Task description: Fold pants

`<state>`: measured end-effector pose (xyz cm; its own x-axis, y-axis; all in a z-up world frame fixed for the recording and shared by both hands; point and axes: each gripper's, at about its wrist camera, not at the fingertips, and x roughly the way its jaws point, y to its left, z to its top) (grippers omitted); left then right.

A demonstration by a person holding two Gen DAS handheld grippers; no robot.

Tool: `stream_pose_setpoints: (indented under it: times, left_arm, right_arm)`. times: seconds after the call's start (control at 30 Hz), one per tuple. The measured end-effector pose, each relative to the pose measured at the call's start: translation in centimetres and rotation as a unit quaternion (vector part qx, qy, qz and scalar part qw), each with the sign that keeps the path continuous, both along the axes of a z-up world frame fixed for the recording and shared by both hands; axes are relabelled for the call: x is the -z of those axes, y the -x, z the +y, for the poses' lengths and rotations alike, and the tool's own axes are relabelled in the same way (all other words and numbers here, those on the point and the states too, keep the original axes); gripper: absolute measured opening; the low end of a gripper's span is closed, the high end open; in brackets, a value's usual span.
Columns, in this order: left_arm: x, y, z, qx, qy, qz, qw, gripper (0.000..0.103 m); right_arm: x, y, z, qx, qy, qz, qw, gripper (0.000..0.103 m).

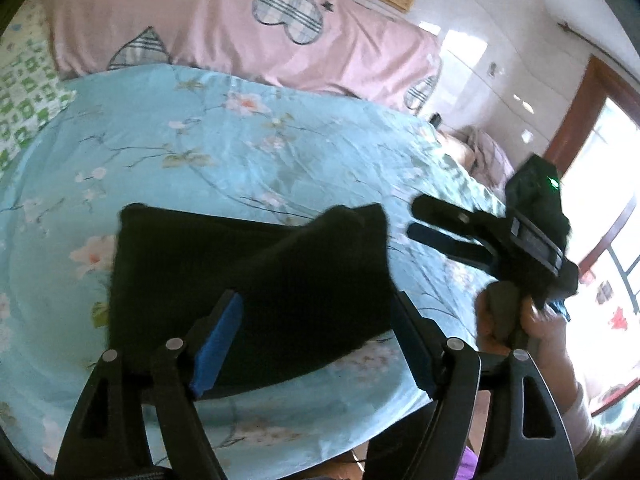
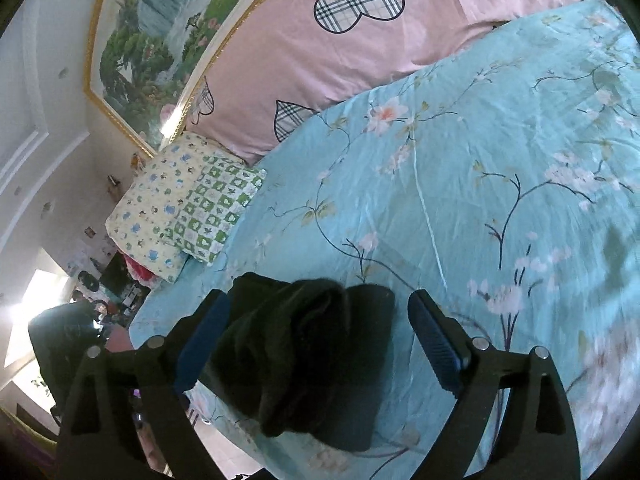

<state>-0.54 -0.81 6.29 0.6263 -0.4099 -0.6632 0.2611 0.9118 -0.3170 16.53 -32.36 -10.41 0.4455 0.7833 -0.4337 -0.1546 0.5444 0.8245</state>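
Your pants (image 1: 248,292) lie on the bed (image 1: 240,152) as a compact dark bundle near its front edge, so the folding looks almost finished; only one raised corner at about 1 o'clock on the bundle may need smoothing. Your left gripper (image 1: 320,344) has its fingers spread wide, holding nothing, and your right gripper (image 2: 320,344) also. The left view alone shows your right hand (image 1: 516,320); the right view alone shows the framed painting (image 2: 160,40) at 10 o'clock.
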Motion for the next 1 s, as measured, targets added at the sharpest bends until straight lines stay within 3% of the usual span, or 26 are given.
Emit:
stream_pose_setpoints:
  times: [0.37, 0.67, 1.0]
  left_arm:
    - [0.8, -0.3, 5.7, -0.071, 0.012, 0.010, 0.9974, 0.079]
    - [1.5, -0.9, 8.2, -0.104, 0.015, 0.021, 0.9942, 0.079]
    - [3.3, -2.3, 8.9, -0.116, 0.023, 0.049, 0.9917, 0.079]
  right_arm:
    - [-1.8, 2.3, 2.8, -0.007, 0.057, -0.006, 0.998, 0.092]
    - [-3.4, 3.6, 5.5, 0.007, 0.140, -0.008, 0.990, 0.096]
    - [-2.5, 4.2, 5.3, 0.026, 0.150, 0.015, 0.988, 0.096]
